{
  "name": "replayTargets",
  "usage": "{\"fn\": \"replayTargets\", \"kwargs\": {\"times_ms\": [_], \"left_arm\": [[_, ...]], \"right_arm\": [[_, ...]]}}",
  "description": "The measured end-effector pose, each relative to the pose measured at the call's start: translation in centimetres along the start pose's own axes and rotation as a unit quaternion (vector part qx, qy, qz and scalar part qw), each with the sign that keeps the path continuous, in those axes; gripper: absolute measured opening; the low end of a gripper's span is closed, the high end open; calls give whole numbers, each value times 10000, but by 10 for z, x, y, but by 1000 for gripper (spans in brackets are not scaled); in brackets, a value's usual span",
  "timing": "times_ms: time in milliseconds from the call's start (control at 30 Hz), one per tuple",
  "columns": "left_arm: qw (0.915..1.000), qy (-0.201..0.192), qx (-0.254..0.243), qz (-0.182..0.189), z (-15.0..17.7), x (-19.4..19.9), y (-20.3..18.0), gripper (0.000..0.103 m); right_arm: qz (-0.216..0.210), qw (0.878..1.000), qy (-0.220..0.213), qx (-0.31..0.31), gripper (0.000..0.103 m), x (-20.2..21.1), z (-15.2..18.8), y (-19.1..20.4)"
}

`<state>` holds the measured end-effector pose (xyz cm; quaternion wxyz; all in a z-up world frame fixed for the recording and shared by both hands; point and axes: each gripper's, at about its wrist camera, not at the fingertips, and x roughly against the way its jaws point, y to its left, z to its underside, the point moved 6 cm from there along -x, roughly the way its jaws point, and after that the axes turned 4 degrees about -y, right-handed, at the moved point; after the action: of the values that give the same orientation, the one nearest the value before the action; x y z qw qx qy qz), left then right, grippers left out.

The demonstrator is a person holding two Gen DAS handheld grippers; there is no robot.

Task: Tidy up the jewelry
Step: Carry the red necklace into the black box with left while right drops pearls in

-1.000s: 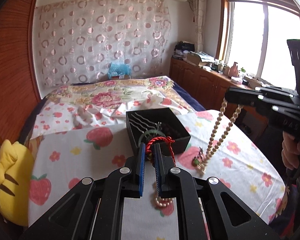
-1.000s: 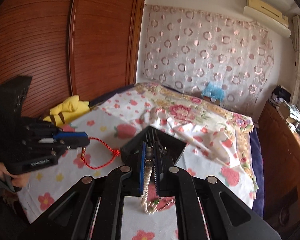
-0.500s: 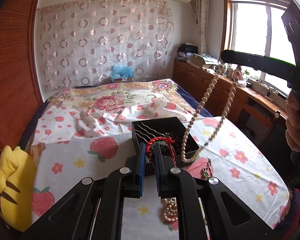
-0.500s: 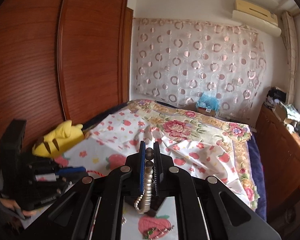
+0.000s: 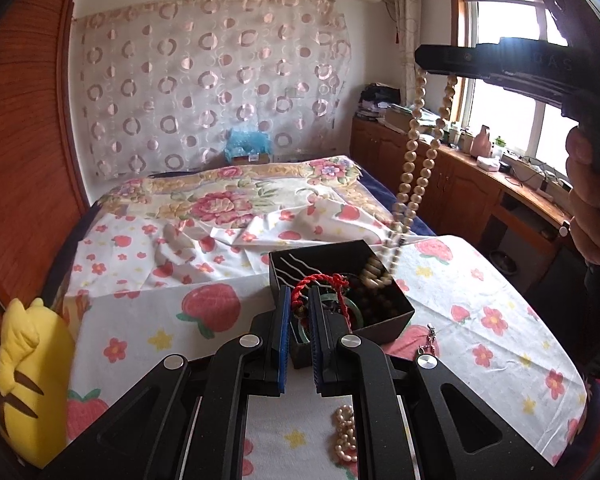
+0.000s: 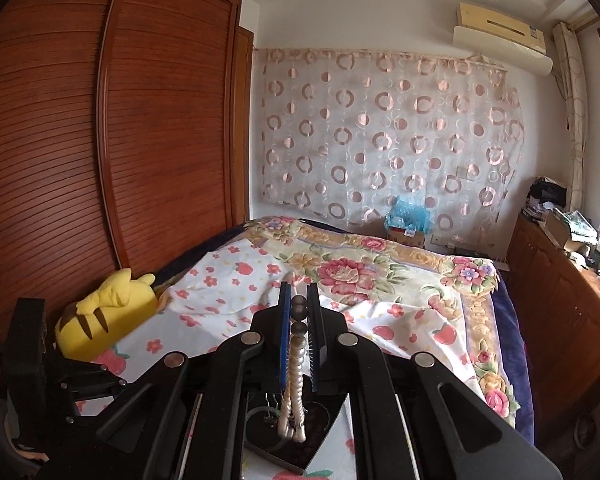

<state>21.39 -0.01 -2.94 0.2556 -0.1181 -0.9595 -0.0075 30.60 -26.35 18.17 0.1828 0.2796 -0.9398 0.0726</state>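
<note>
- Your left gripper is clamped on a red cord bracelet; the cord loops up between the blue pads, over the near edge of the black jewelry box.
- Your right gripper is pinched on a long beige bead necklace, held high above the box. In the left wrist view both strands hang straight down from it; the bottom of the loop already lies inside the box.
- The box sits on the strawberry-print sheet. It holds dark beads and a green bangle.
- A small pearl bracelet lies on the sheet, near the box, below the left gripper.
- A small metal piece lies on the sheet just beside the box's right corner; too small to identify.
- A yellow plush rests at the sheet's left edge.
</note>
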Motion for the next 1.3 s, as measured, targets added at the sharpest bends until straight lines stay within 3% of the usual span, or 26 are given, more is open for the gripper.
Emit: {"fn": "replayTargets", "kwargs": {"times_ms": [533, 1300], "left_arm": [[9999, 130, -81, 33, -4, -35, 1, 8], [9983, 540, -149, 144, 5, -98, -4, 8]], "right_arm": [[-138, 9969, 774, -51, 9, -48, 82, -1], [-427, 9923, 1155, -119, 9, -71, 116, -10]]}}
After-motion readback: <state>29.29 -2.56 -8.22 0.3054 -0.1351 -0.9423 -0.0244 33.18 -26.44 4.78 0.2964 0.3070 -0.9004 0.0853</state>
